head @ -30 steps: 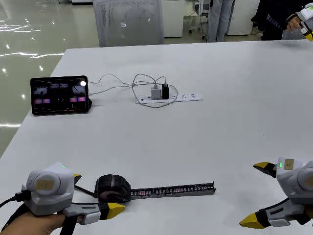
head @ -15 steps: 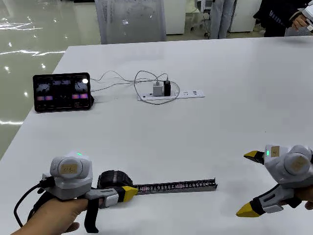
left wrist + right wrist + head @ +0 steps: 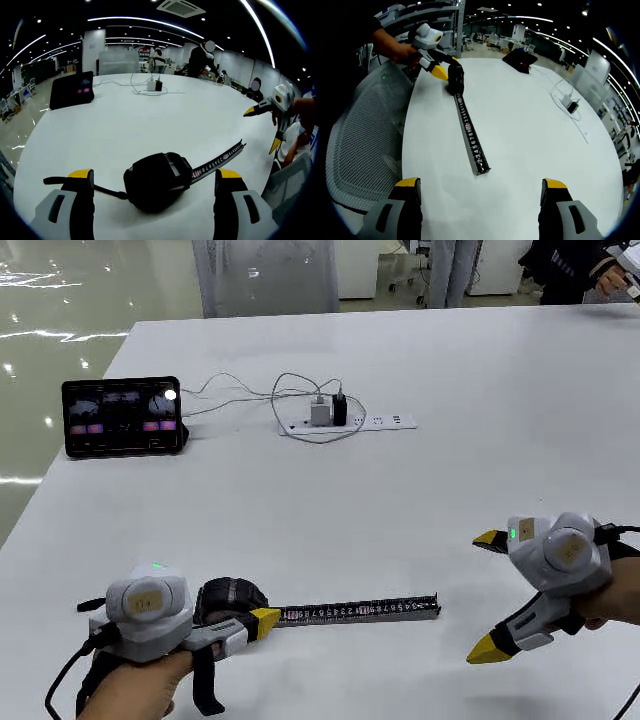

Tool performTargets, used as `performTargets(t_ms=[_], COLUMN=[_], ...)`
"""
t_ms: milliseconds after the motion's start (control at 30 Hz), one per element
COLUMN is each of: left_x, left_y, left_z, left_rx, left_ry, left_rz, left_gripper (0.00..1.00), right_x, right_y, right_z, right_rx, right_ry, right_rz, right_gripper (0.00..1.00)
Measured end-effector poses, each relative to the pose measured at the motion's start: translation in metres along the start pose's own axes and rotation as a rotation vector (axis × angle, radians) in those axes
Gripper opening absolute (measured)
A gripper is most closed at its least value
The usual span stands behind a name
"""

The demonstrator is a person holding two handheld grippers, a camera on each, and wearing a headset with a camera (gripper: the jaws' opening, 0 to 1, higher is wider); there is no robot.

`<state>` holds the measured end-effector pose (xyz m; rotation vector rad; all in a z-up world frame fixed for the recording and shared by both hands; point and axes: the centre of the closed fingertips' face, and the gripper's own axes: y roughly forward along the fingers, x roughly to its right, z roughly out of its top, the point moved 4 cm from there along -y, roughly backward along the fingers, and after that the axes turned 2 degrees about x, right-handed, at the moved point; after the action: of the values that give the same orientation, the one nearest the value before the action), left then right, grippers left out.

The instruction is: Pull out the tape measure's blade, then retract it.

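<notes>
Two pairs, both open: left fingers (image 3: 80,176) straddle the case (image 3: 157,182), not gripping it; the blade (image 3: 355,611) lies out along the surface (image 3: 400,500) from the case, its tip aimed between the right fingers (image 3: 554,186), near them.

Table (image 3: 470,380): white, matt, smooth, faint sheen. Tape measure case (image 3: 157,181): black, matt, rubbery-looking plastic. Blade (image 3: 356,612): dark, semi-gloss, light printed numerals. Left gripper (image 3: 155,174), right gripper (image 3: 480,183): pale grey smooth plastic shells, yellow matt tips. Tablet (image 3: 122,417): glossy glass screen. Power strip (image 3: 352,423): white smooth plastic. Floor (image 3: 60,330): polished, mirror-like reflections. Chair (image 3: 365,130): grey woven mesh.
</notes>
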<state>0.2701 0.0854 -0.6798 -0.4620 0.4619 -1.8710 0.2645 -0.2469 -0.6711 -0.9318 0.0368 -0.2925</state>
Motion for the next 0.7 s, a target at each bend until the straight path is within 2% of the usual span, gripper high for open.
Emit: performTargets(t_ms=[133,200,300,333,433,533,633,700], left_x=[-0.002,-0.004,-0.008,-0.011,-0.018,-0.022,-0.019,-0.014], left_y=[0.001,0.001,0.003,0.003,0.006,0.008,0.011,0.013], left_z=[0.003,0.007,0.003,0.000,-0.010,-0.011,-0.009,-0.008], left_rx=[0.036,0.076,0.094,0.113,0.097,0.099,0.111,0.111], left_ry=[0.019,0.011,-0.021,-0.027,-0.035,-0.049,-0.018,0.025], left_rz=[0.046,0.062,0.081,0.098,0.123,0.131,0.129,0.122], left_gripper=[0.99,0.99,0.99,0.99,0.99,0.99,0.99,0.99], right_x=[0.001,0.000,-0.001,0.000,0.001,0.003,0.006,0.007], right_y=[0.008,0.012,0.019,0.021,0.026,0.032,0.037,0.041], right_z=[0.002,0.003,0.003,0.002,0.002,0.000,0.000,0.000], right_rx=[-0.013,-0.016,-0.035,-0.045,-0.050,-0.064,-0.062,-0.068], right_ry=[-0.011,-0.017,-0.033,-0.034,-0.044,-0.045,-0.034,-0.039], right_rz=[0.018,0.031,0.051,0.059,0.076,0.084,0.092,0.092], right_gripper=[0.99,0.99,0.99,0.99,0.99,0.97,0.93,0.90])
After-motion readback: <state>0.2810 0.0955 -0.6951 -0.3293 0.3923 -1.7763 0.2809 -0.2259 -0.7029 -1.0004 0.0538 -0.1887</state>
